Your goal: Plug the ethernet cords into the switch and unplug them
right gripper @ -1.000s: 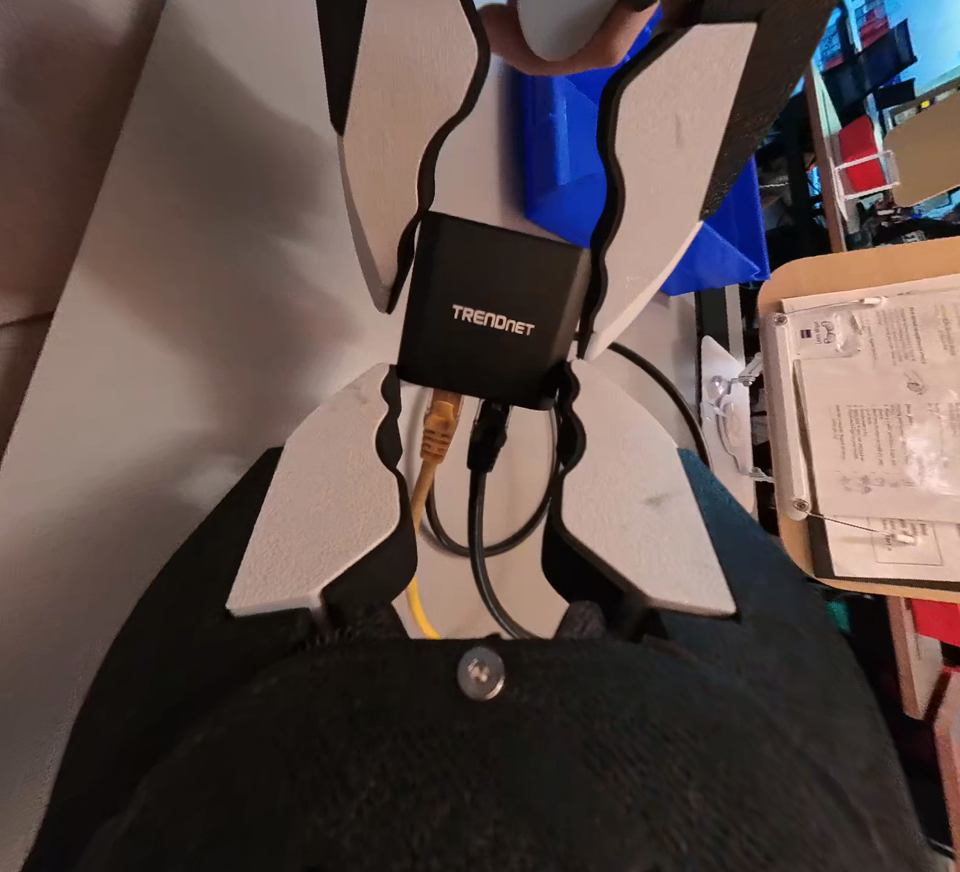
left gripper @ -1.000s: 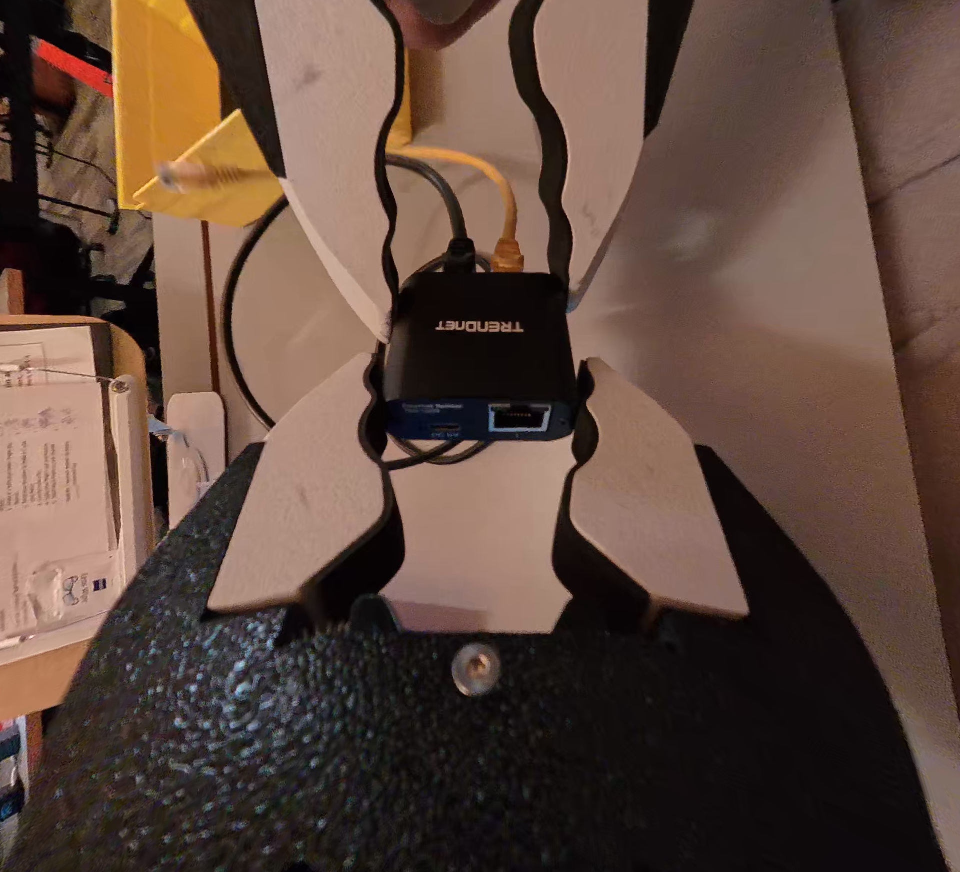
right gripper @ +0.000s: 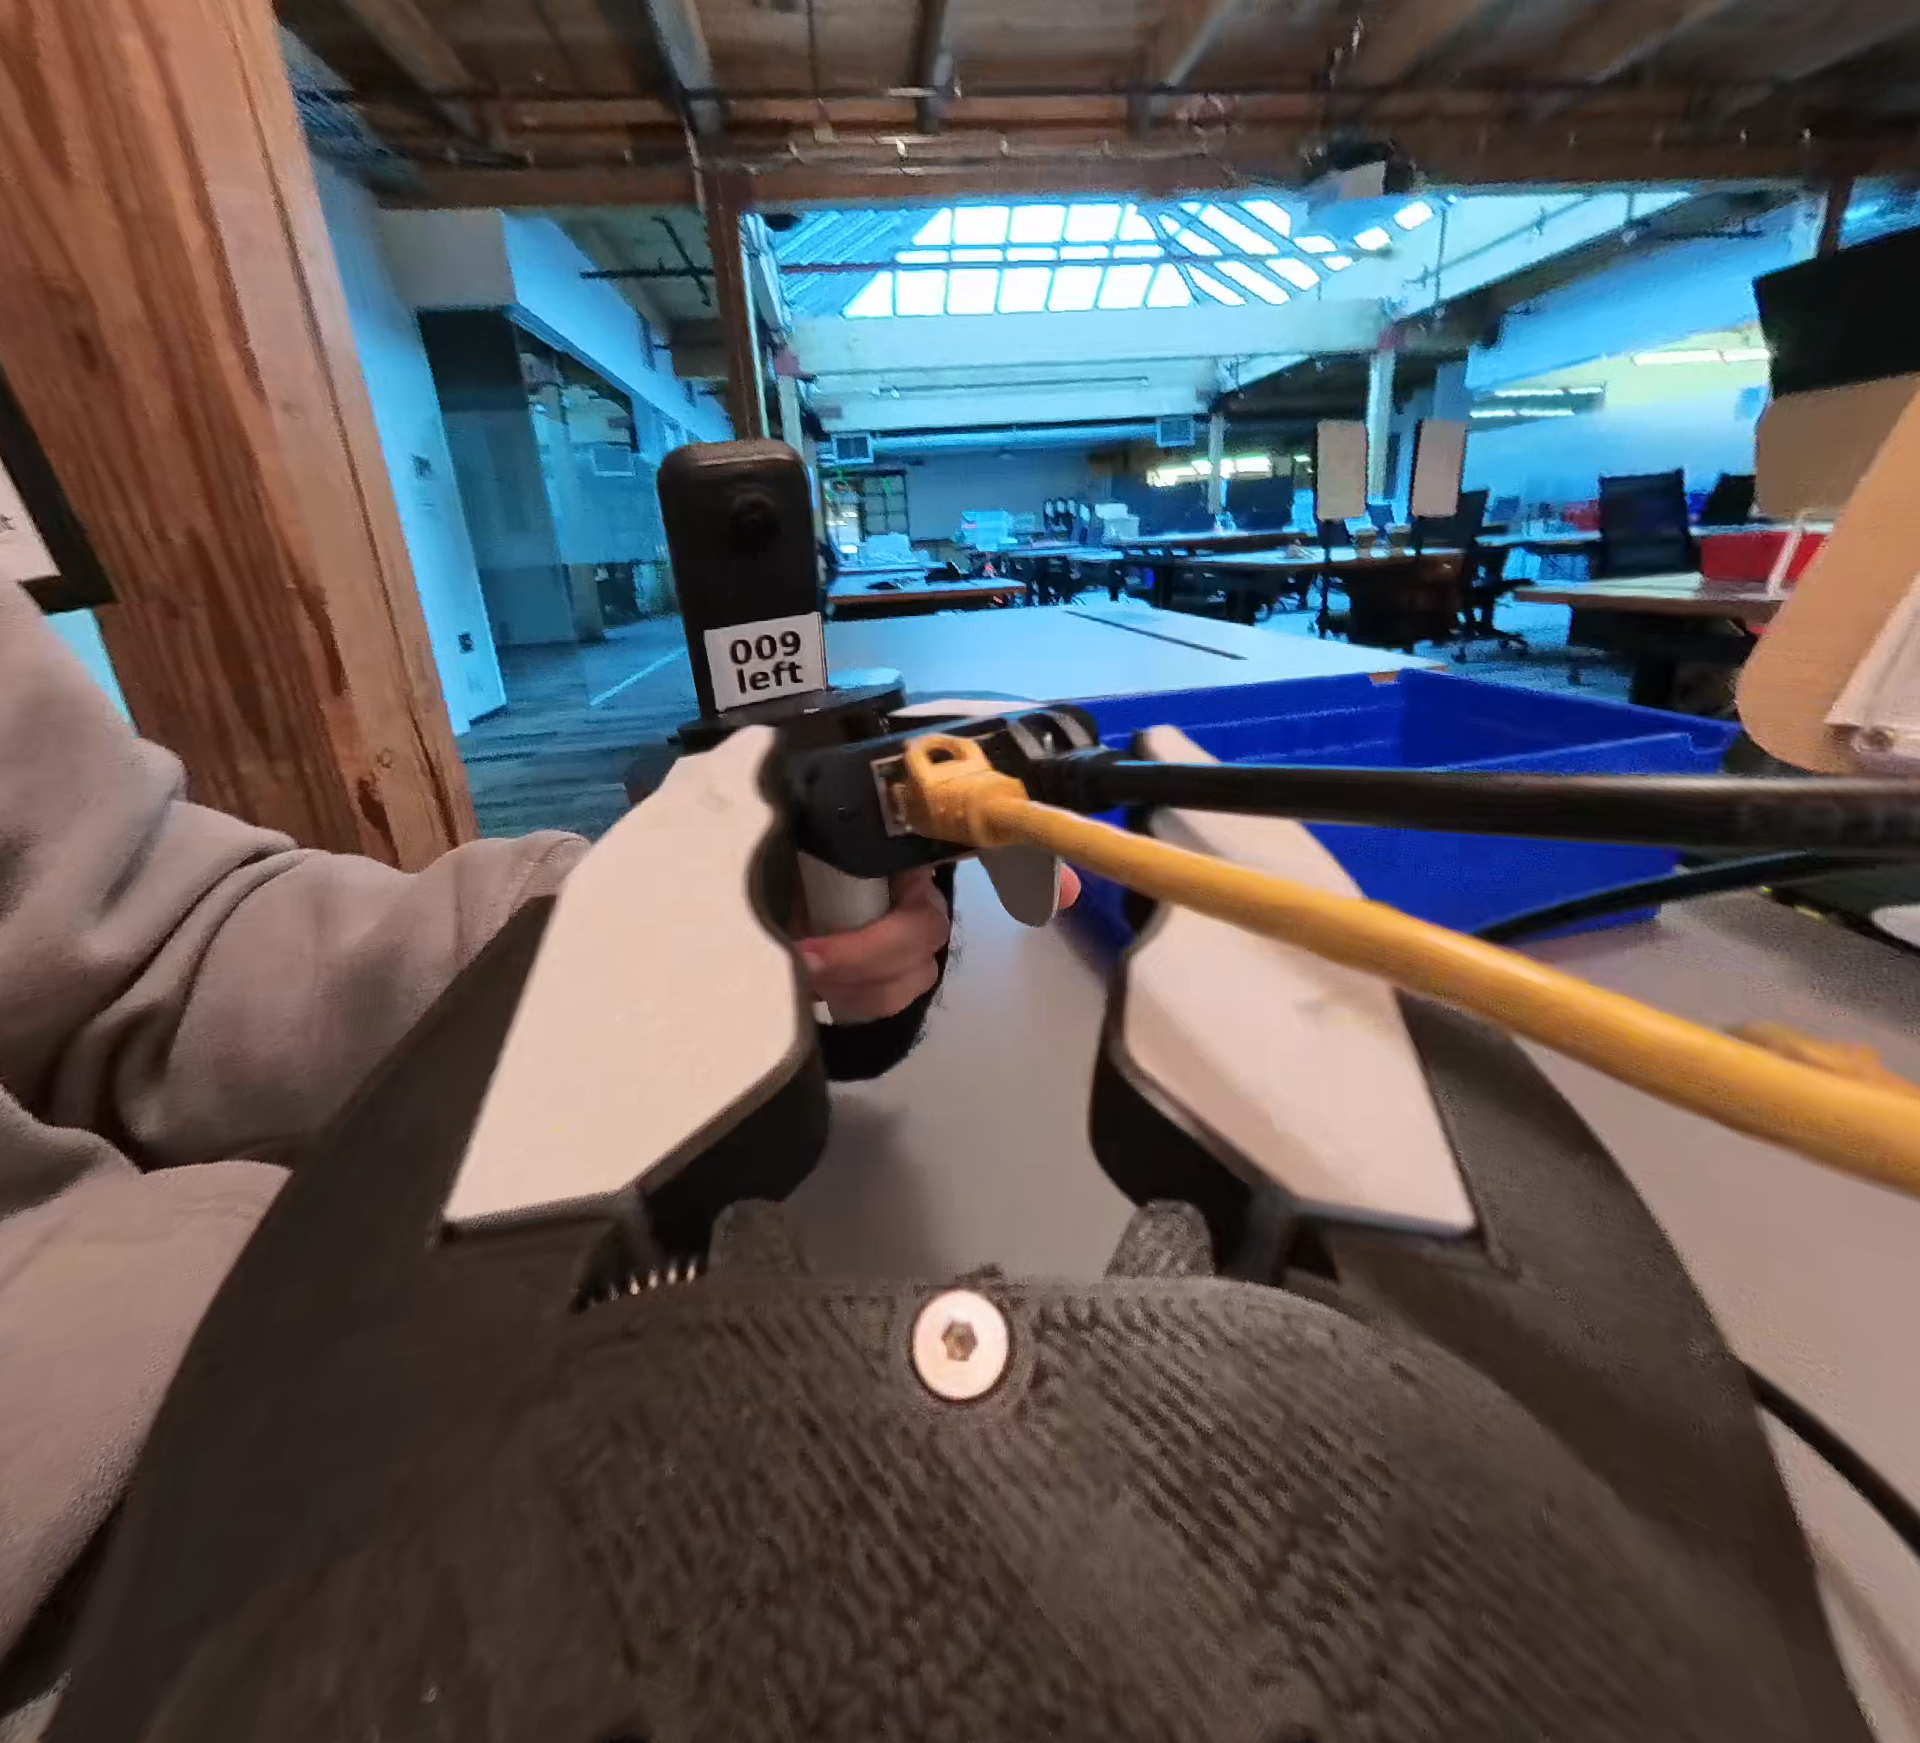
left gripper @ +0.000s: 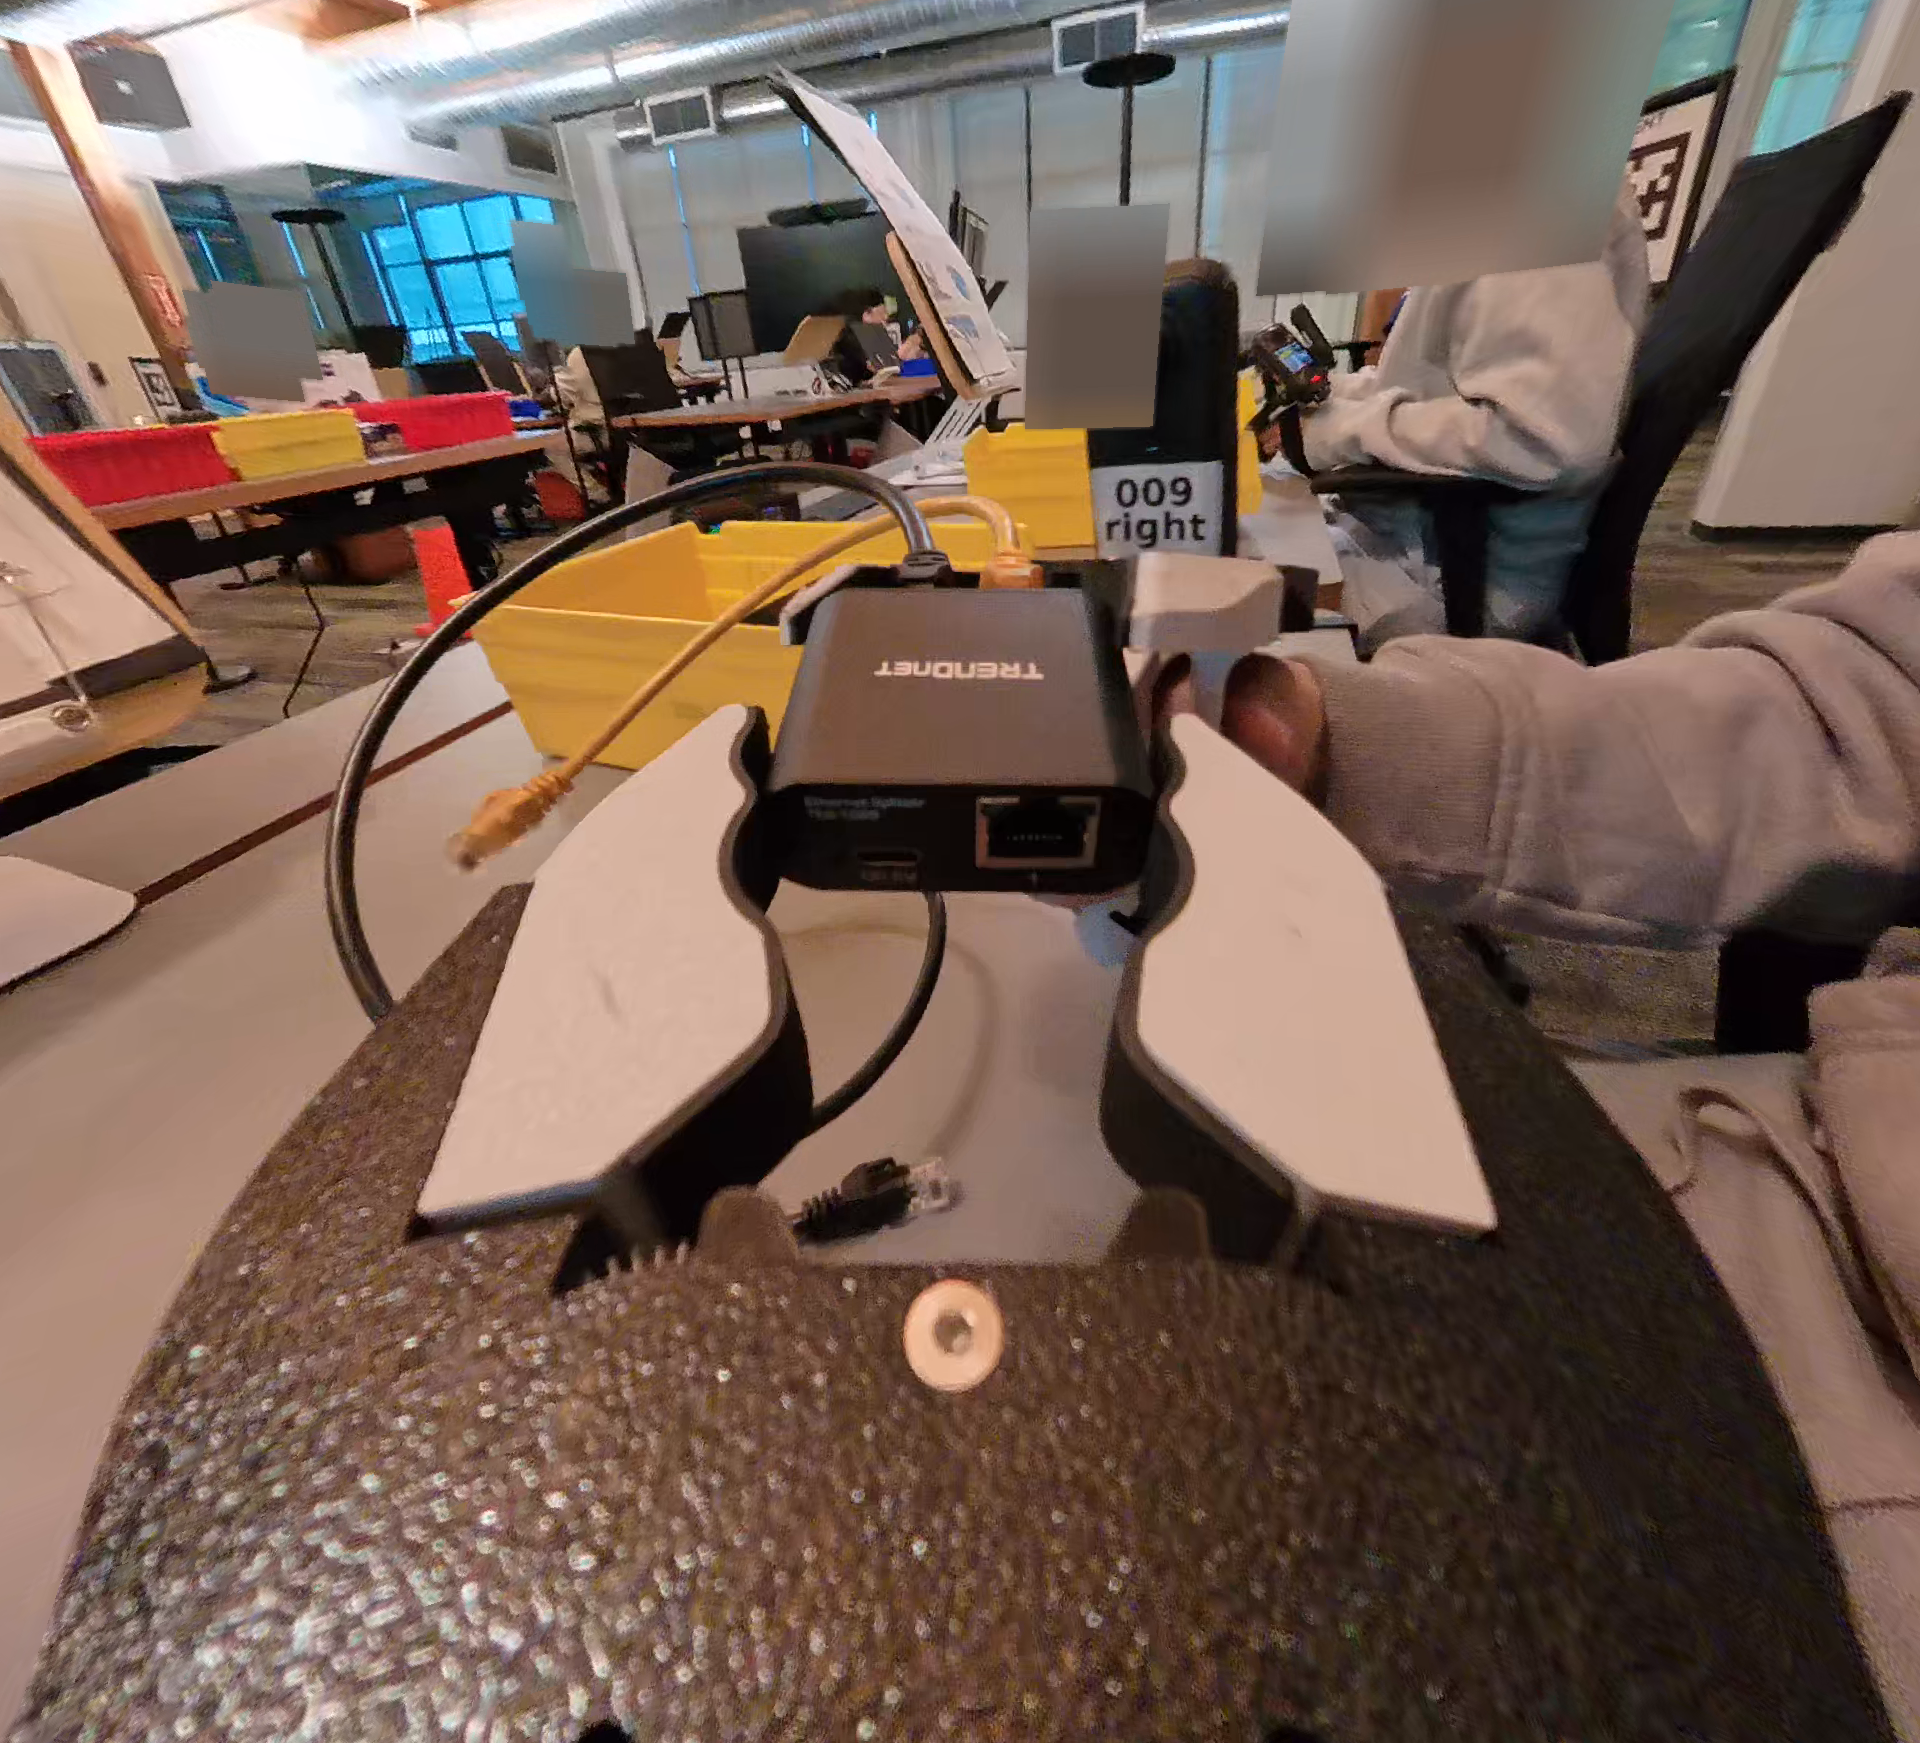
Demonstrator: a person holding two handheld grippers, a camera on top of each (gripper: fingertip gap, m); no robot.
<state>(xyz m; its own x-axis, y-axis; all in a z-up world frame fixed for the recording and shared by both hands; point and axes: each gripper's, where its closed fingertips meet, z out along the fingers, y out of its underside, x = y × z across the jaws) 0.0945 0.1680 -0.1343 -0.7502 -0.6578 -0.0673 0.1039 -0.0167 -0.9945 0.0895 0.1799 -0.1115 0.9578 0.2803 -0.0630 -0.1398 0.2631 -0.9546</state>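
- Switch (left gripper: pixel 956 706): black box held clear of the table (left gripper: pixel 156 1122), between the two grippers.
- Left gripper (left gripper: pixel 961 810): clenched on the switch's sides, at the end facing its own camera.
- Right gripper (right gripper: pixel 956 758): appears clamped on the opposite end of the switch, the end where the cords enter. Its fingertips are partly hidden there, so this is not certain.
- Long axis of the switch: runs straight from one gripper to the other, with a port face at each end.
- End toward right gripper: yellow cord (right gripper: pixel 1351 955) and black cord (right gripper: pixel 1455 800) both seated, side by side, and both lead back past the right gripper's fingers.
- End toward left gripper: one empty port (left gripper: pixel 1036 831), with a smaller slot beside it.
- Free plugs: the yellow plug (left gripper: pixel 509 810) hangs to the left of the switch. The black plug (left gripper: pixel 873 1197) lies below the switch, by the left gripper's base.
- Judgement: unplugging would be a pull along that axis, away from the left gripper. The right gripper is nearer the seated plugs and must let go of the switch to take one, while the left gripper holds the switch.
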